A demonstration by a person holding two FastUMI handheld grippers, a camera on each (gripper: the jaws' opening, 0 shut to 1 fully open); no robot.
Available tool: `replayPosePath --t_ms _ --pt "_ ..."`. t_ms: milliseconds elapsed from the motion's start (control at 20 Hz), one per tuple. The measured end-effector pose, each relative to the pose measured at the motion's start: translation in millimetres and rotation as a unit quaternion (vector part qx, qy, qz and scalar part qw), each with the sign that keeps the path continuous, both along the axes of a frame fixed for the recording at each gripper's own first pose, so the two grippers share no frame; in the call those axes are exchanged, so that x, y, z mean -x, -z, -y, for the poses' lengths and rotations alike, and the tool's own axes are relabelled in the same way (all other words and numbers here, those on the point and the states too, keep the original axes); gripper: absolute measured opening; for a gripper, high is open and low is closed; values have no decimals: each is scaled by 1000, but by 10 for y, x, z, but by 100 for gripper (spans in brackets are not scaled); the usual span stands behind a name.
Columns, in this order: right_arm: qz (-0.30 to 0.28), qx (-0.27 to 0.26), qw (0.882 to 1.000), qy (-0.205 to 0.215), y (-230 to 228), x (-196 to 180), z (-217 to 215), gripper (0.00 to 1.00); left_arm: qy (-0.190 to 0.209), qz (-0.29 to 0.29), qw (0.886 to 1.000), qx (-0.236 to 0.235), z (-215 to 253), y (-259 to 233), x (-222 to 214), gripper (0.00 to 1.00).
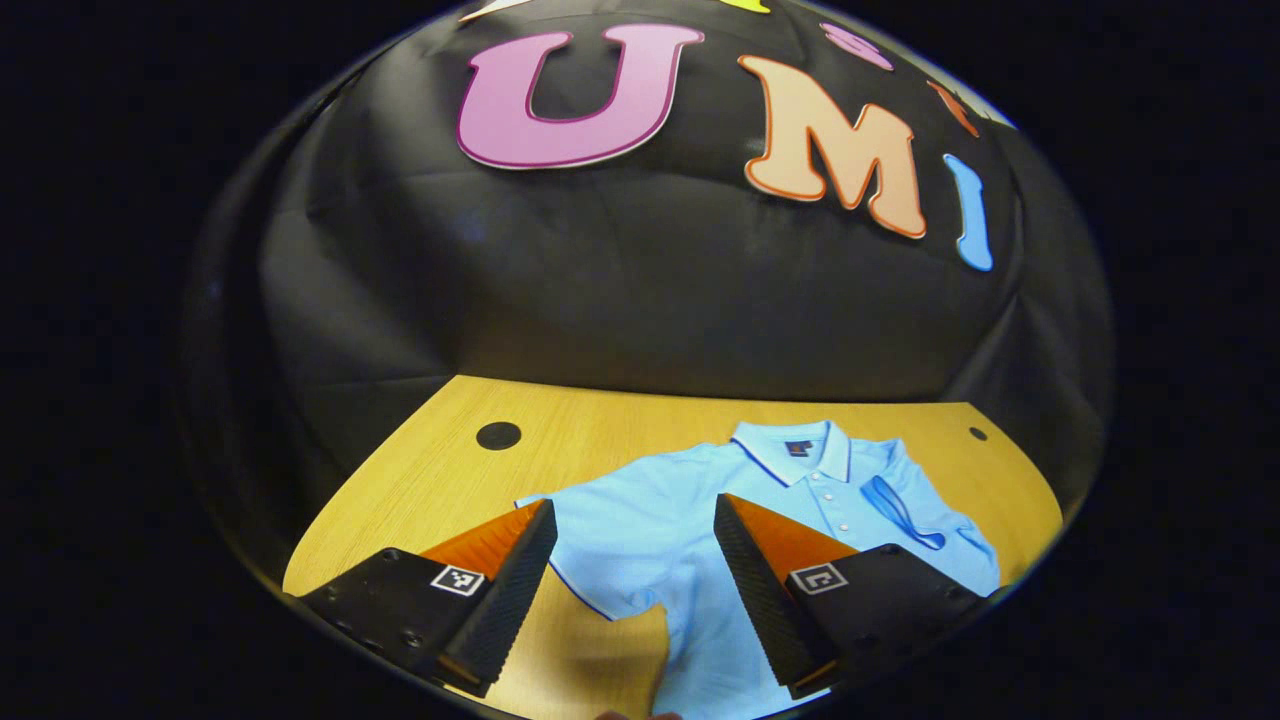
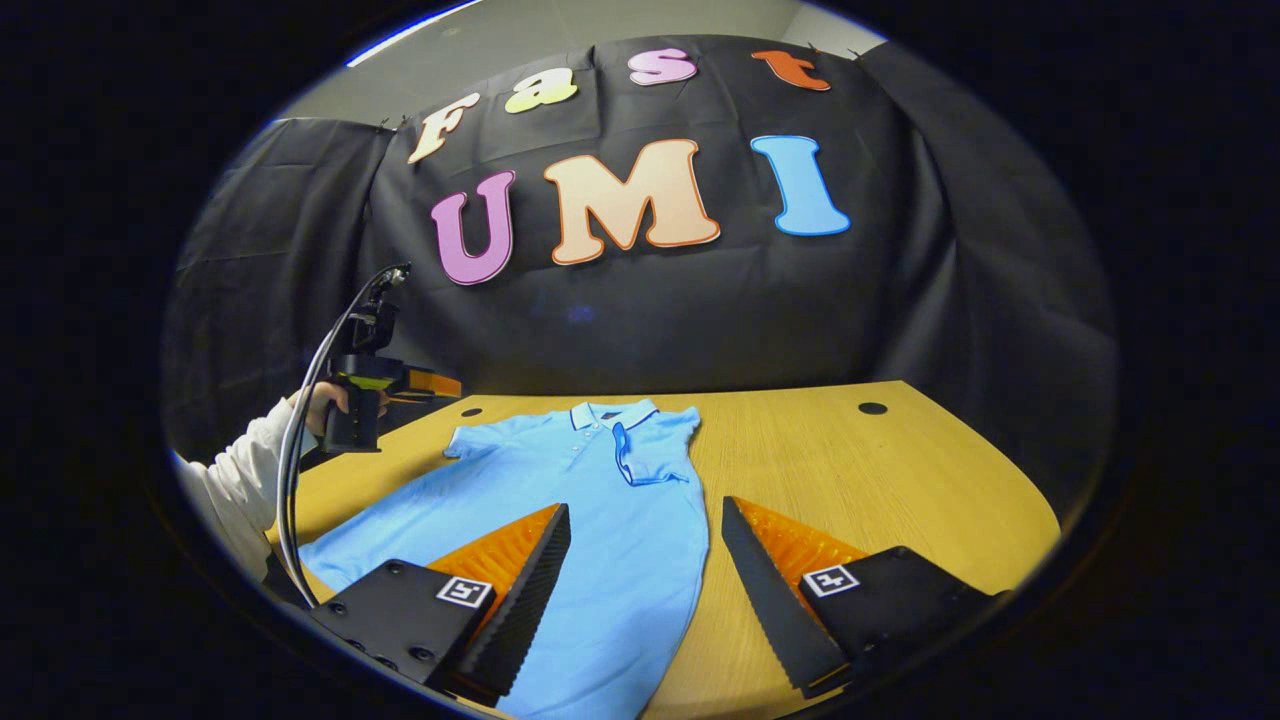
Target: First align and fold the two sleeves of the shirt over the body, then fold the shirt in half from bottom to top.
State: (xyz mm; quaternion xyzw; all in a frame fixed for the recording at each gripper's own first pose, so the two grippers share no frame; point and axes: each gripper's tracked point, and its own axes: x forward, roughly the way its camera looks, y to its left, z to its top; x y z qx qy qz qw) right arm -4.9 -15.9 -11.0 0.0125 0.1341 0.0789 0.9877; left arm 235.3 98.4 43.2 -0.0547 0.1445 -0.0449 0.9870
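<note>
The light-blue shirt [image 2: 600, 520] has a dark-trimmed collar [image 1: 795, 452]; the table [image 2: 880, 480] is yellow wood-grain.

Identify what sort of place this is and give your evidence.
Probably a staged recording booth, not a home: black cloth wall, bare wooden table holding one blue polo shirt, and a person's hand-held left gripper.

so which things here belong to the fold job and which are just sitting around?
Job:
- light blue short-sleeved polo shirt, one sleeve already folded over
- left hand-held gripper, open
- right hand-held gripper, open

Around:
- yellow wooden table
- round black table holes
</note>
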Motion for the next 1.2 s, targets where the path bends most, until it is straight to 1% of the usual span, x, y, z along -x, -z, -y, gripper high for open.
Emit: replayPosePath --t_ms 150,200,350,600,950,1050,1150,1200 --pt "-1 25 1000 14 44 55 112 97 -16 -35 999 -3 -107 323 -229 94" --pt "-2 27 1000 14 47 65 112 97 -23 -43 999 -10 -160 435 -295 94" --pt "-4 19 1000 11 51 61 91 97 -28 -59 997 -29 -179 605 -394 94" --pt "-10 27 999 14 111 57 116 97 -26 -83 995 -37 -190 854 -457 93" --pt "-22 25 999 15 184 50 141 97 -7 -94 995 -36 -152 910 -431 94" --pt "-24 23 999 14 199 48 126 97 9 -97 995 -37 -69 926 -441 88" --pt "-26 25 999 14 206 51 139 97 23 -100 994 -38 12 920 -442 65" --pt "-26 25 999 14 207 50 140 97 26 -99 994 -36 38 912 -461 49"
